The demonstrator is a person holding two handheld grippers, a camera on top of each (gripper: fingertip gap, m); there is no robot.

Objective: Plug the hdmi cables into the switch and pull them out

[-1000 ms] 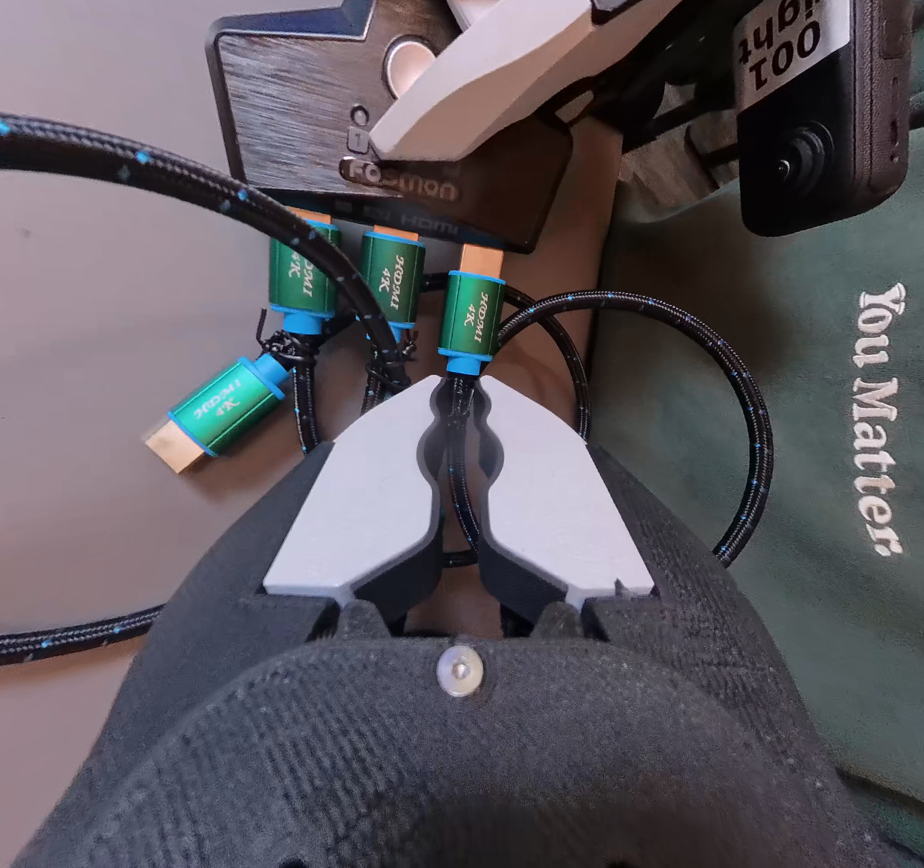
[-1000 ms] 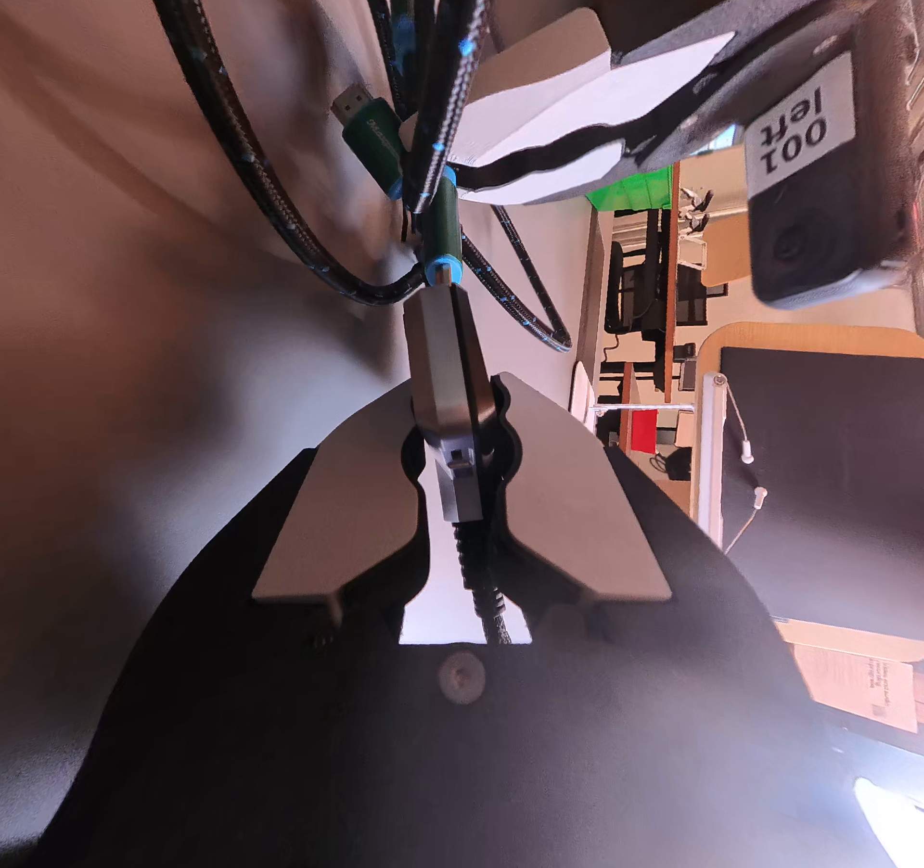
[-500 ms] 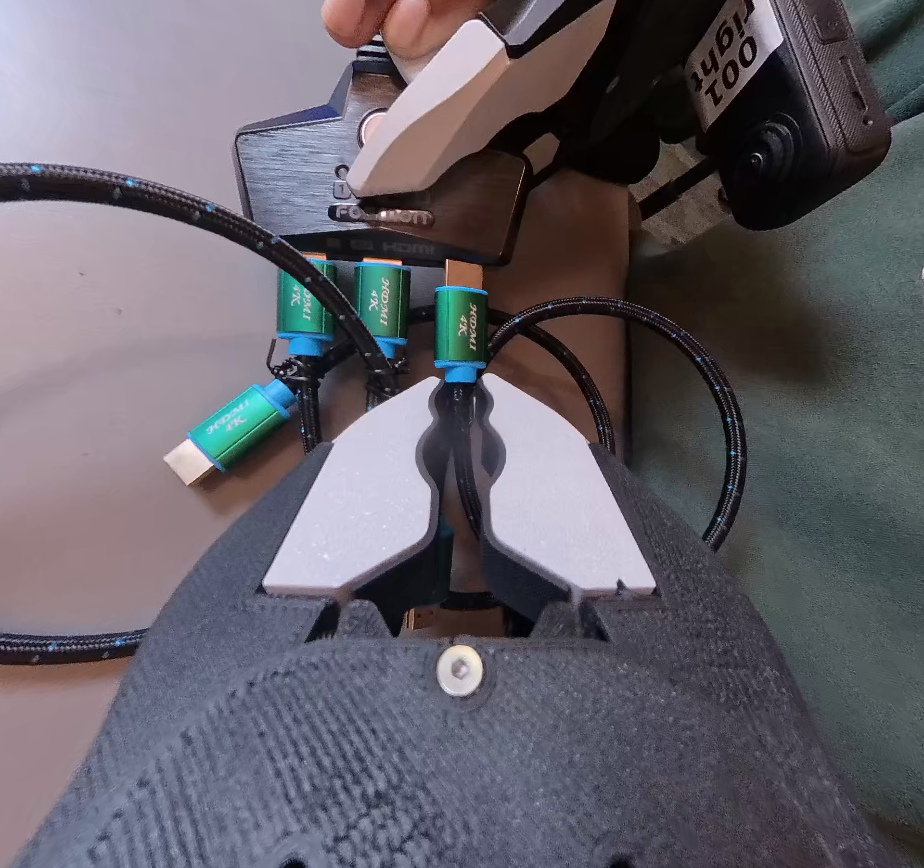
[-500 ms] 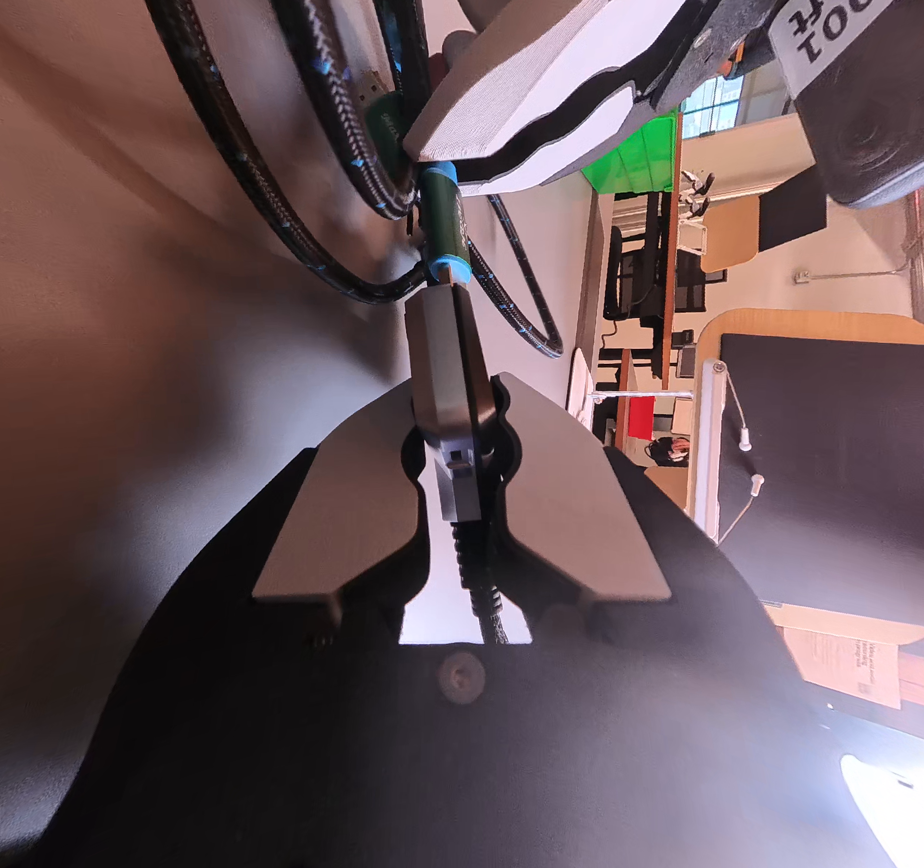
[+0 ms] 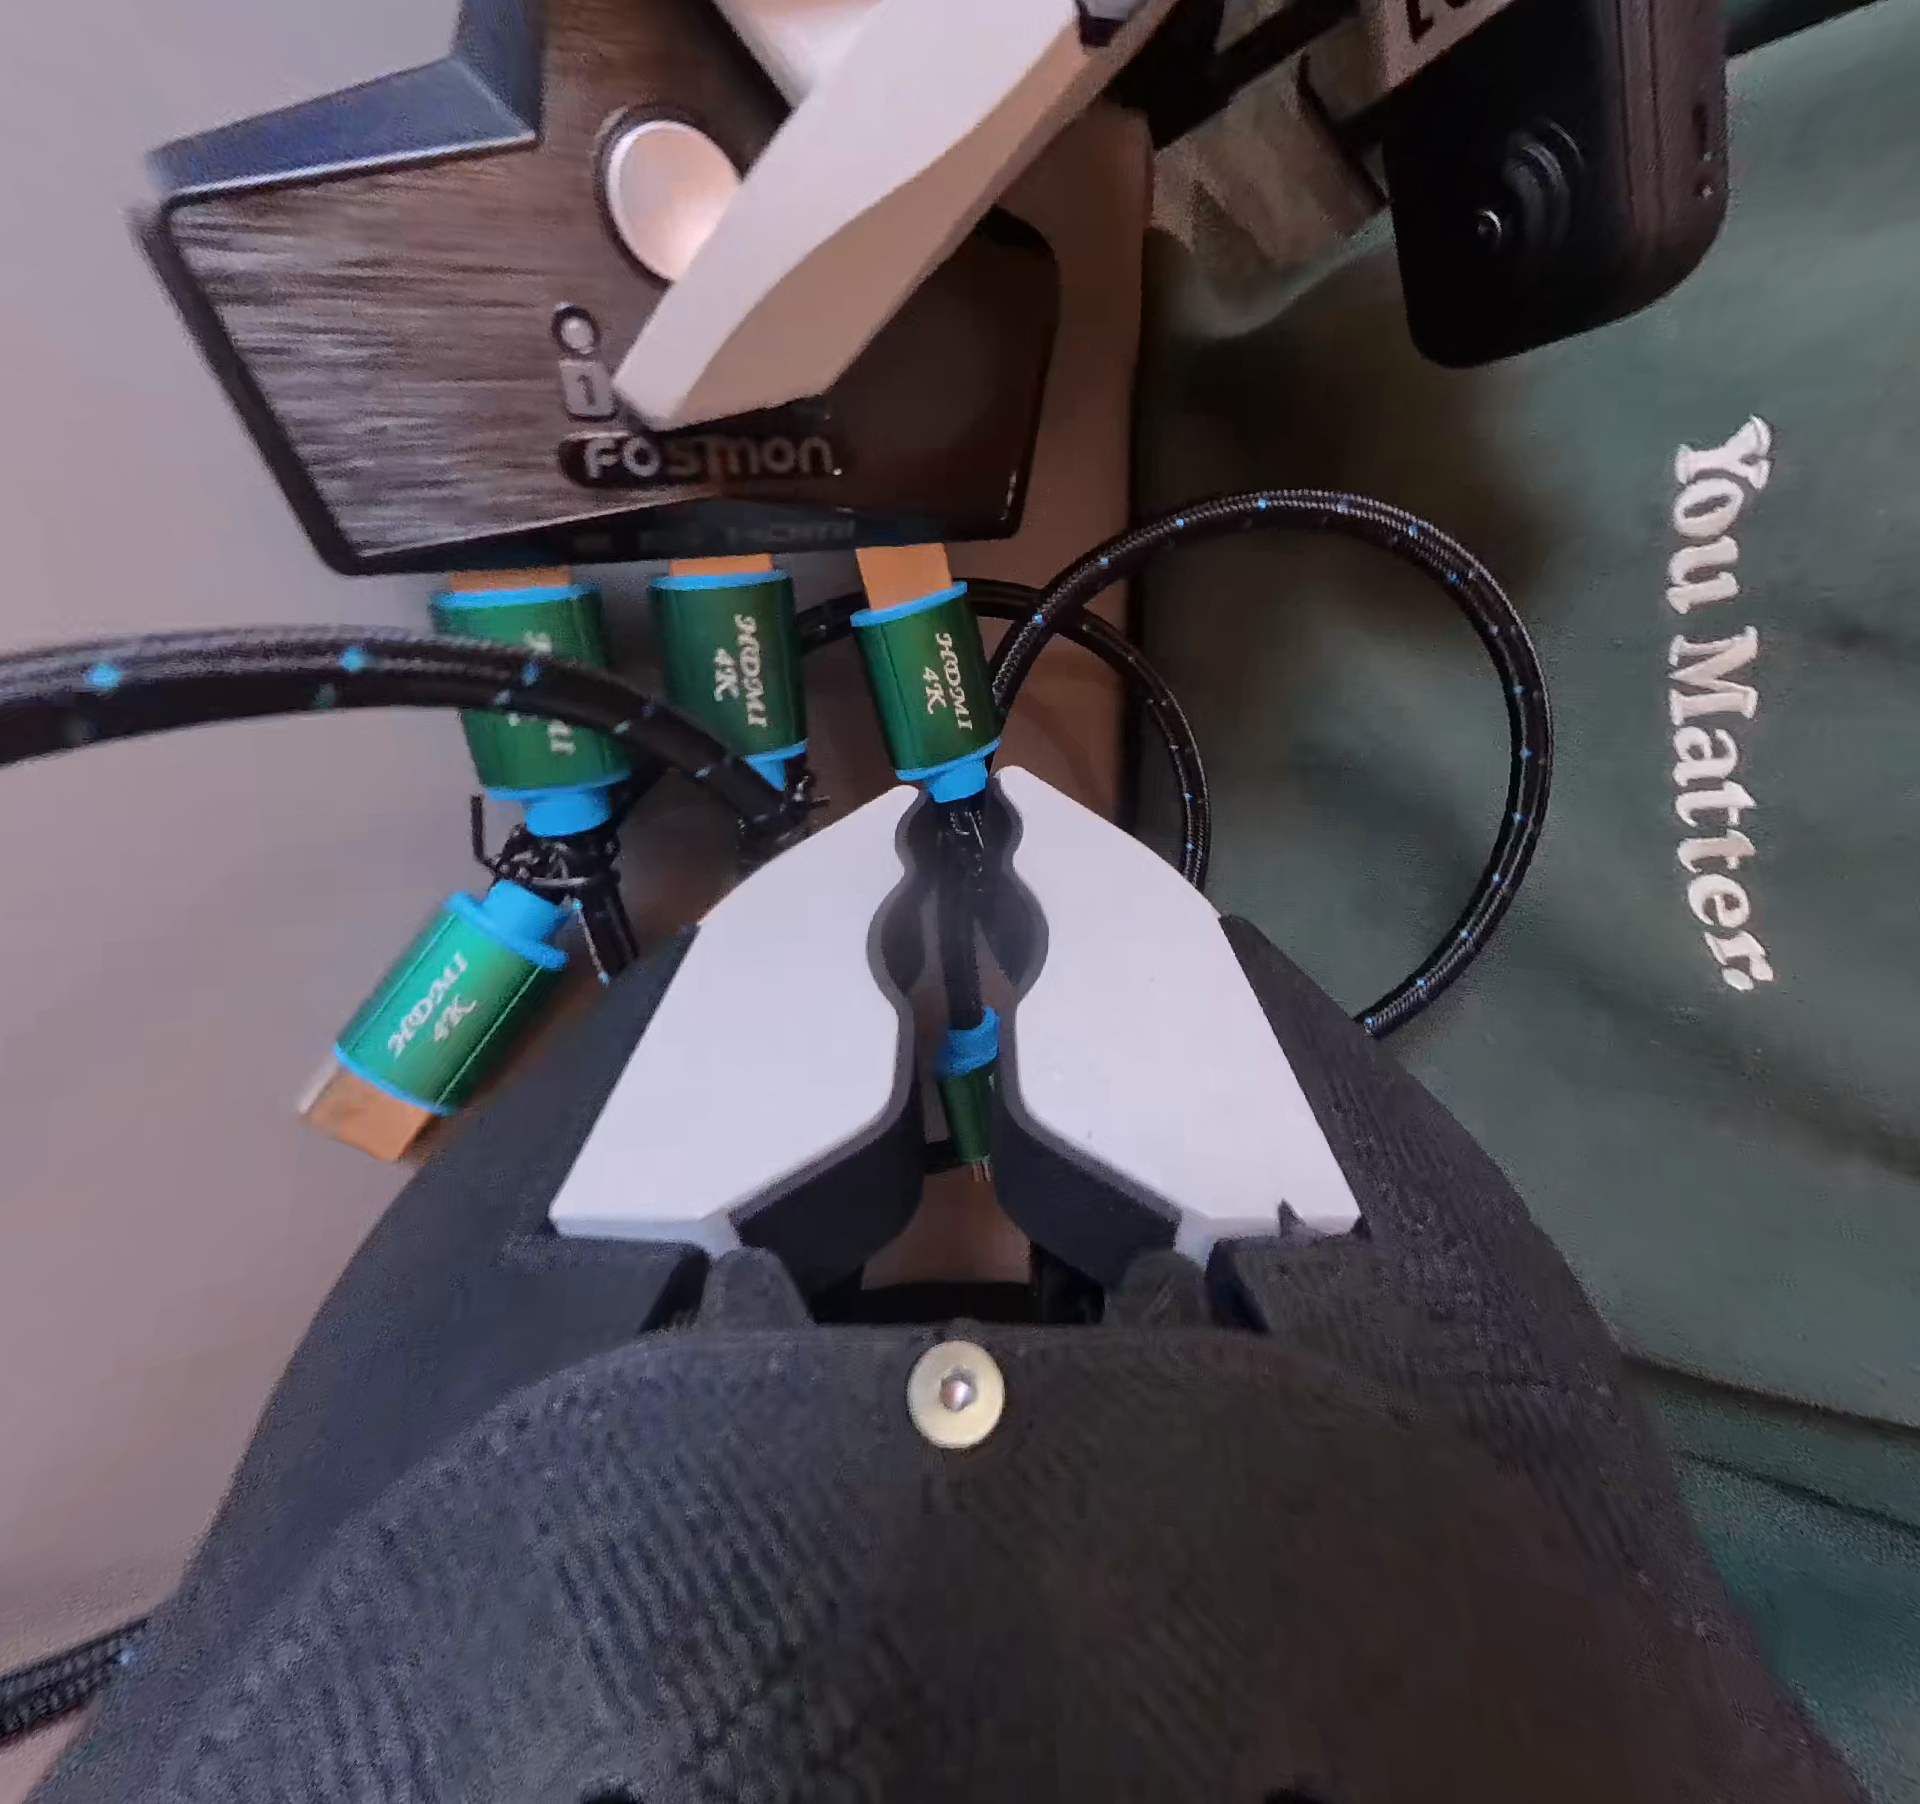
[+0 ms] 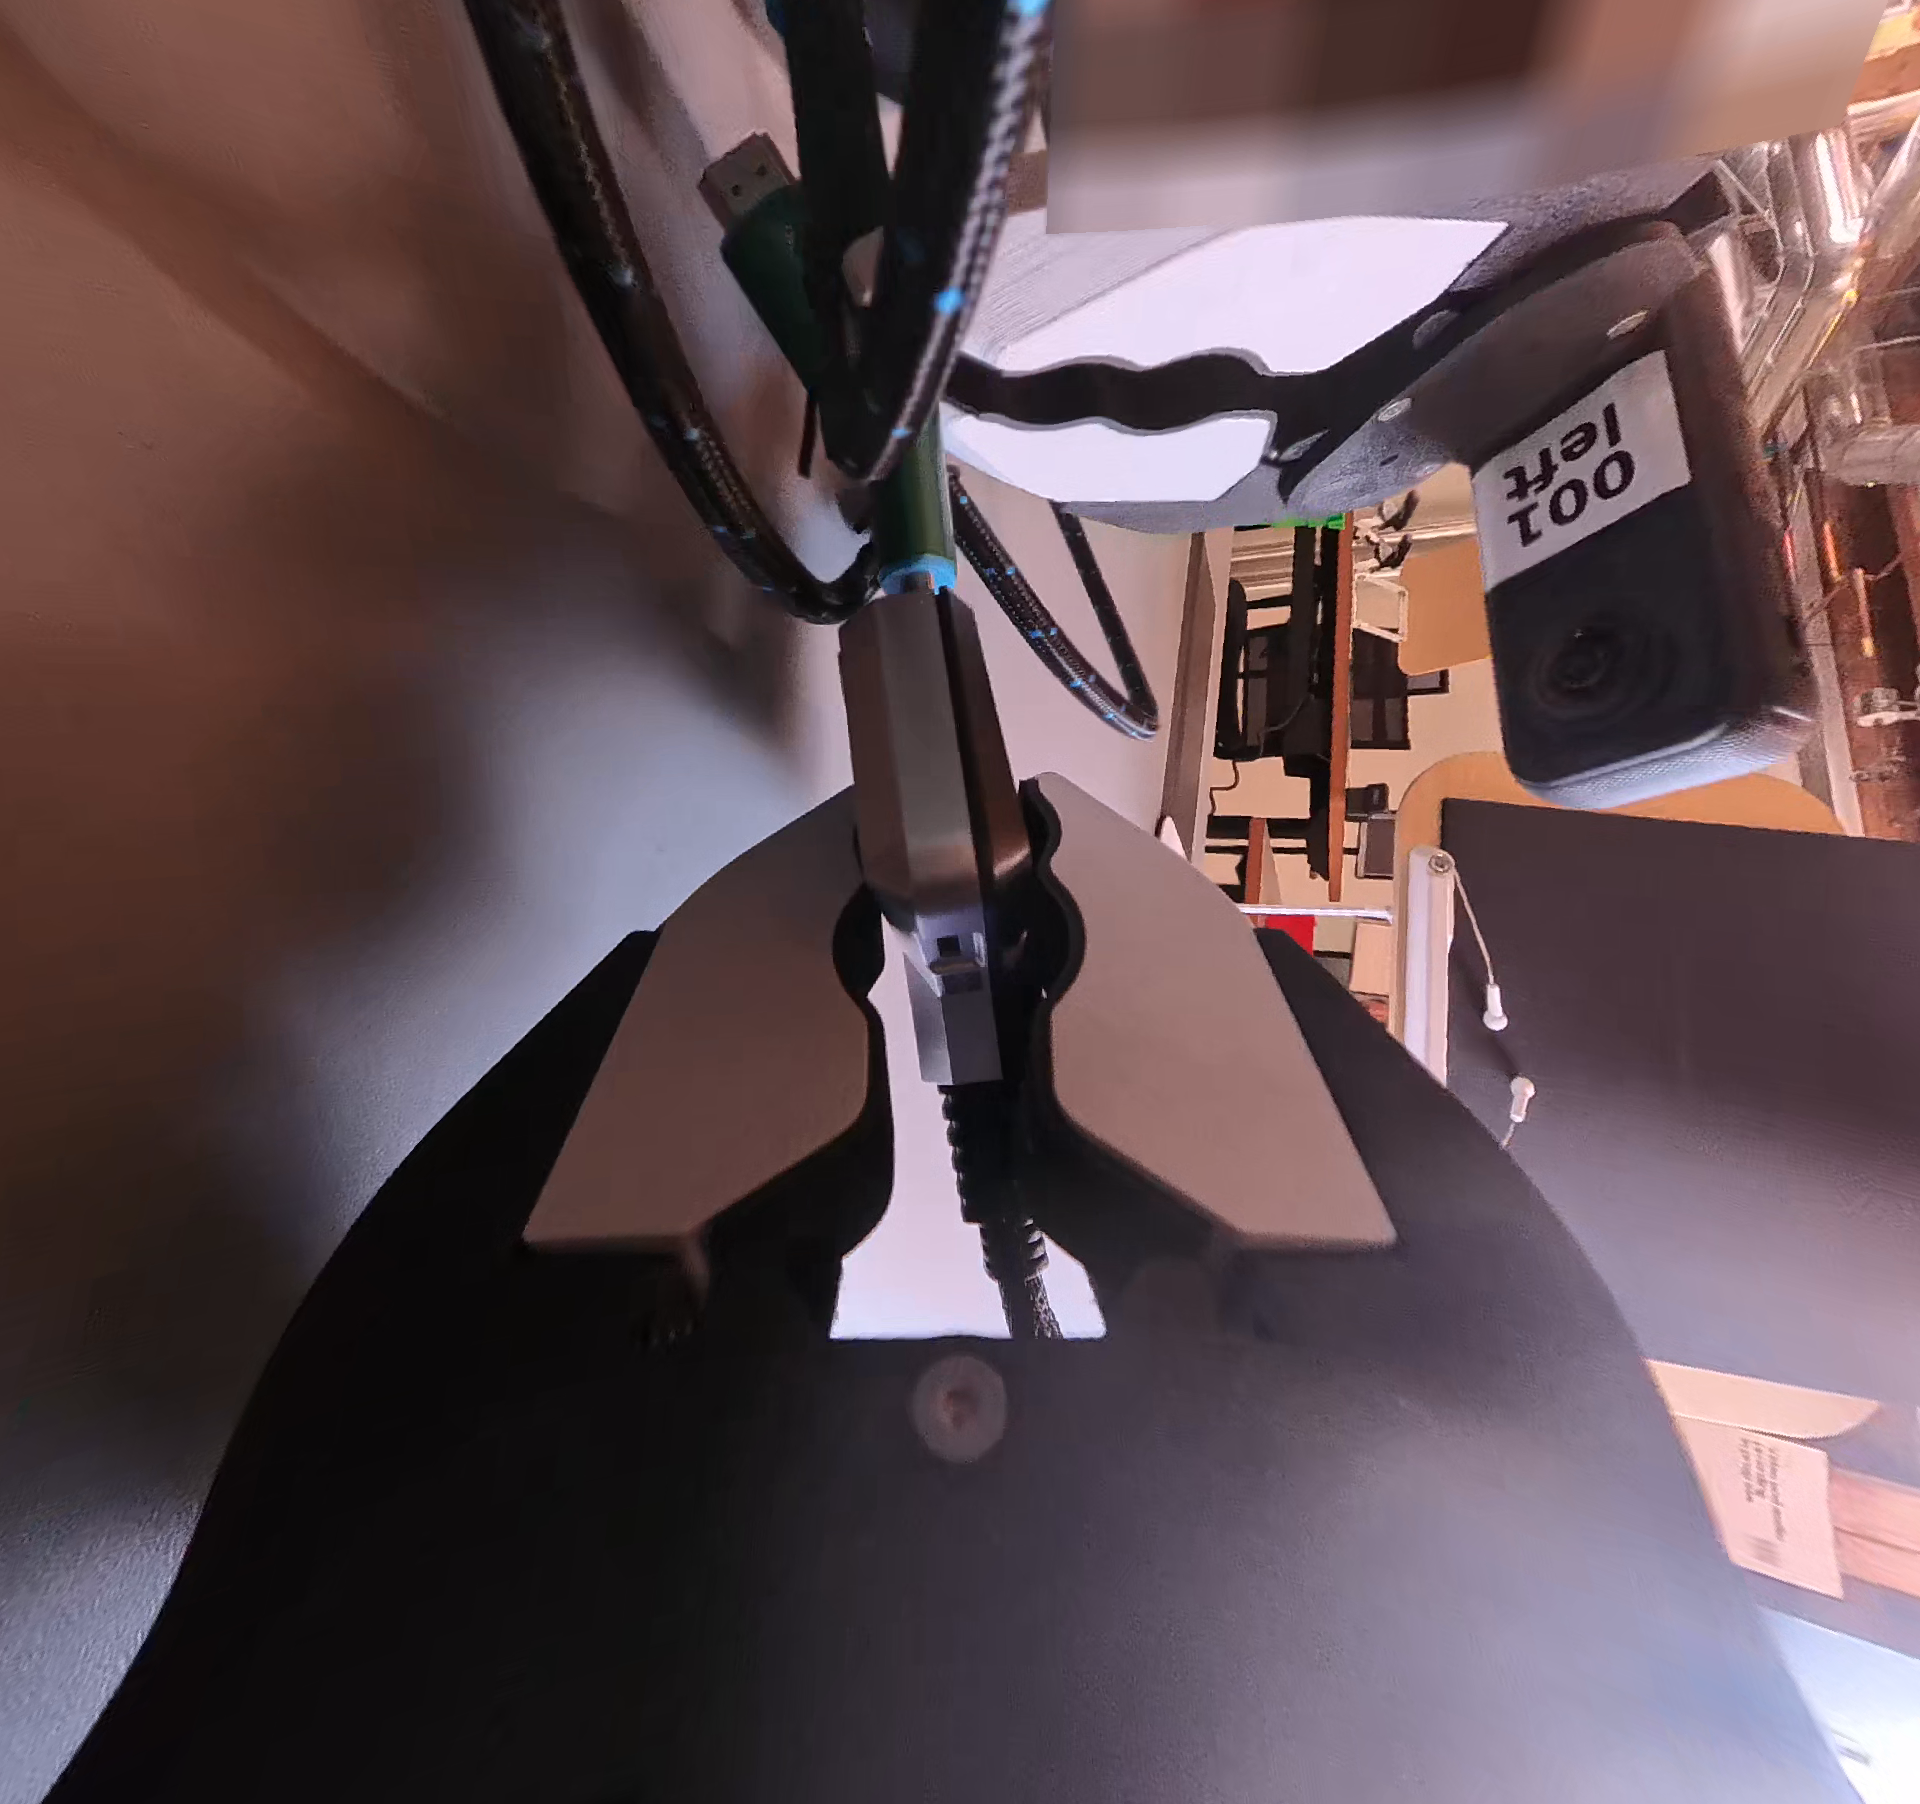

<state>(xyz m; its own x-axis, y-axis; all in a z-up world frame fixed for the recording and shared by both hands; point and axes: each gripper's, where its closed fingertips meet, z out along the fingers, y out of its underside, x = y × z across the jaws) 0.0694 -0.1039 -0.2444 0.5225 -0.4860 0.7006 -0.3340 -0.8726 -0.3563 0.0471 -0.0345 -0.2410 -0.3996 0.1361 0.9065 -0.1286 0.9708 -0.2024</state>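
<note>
- The left gripper [image 5: 958,804] has its jaws pinching a black braided cable with blue flecks [image 5: 961,881], just behind that cable's green metal plug with blue collars [image 5: 925,689].
- That plug's gold tip [image 5: 902,578] meets the edge of a black brushed-metal switch box [image 5: 447,341], tilted and with more gold showing than its neighbours.
- Two more green plugs [image 5: 727,663] sit in the same edge to its left; a fourth green plug [image 5: 436,1016] hangs loose, not plugged in, near the grey counter [image 5: 156,923].
- The right gripper [image 6: 940,819] has its jaws clamped across the switch box [image 6: 914,746], pads pressing on both flat faces, with a thick braided lead [image 6: 1013,1255] running back between the fingers.
- A dark green garment [image 5: 1714,1079] lies to the right.
</note>
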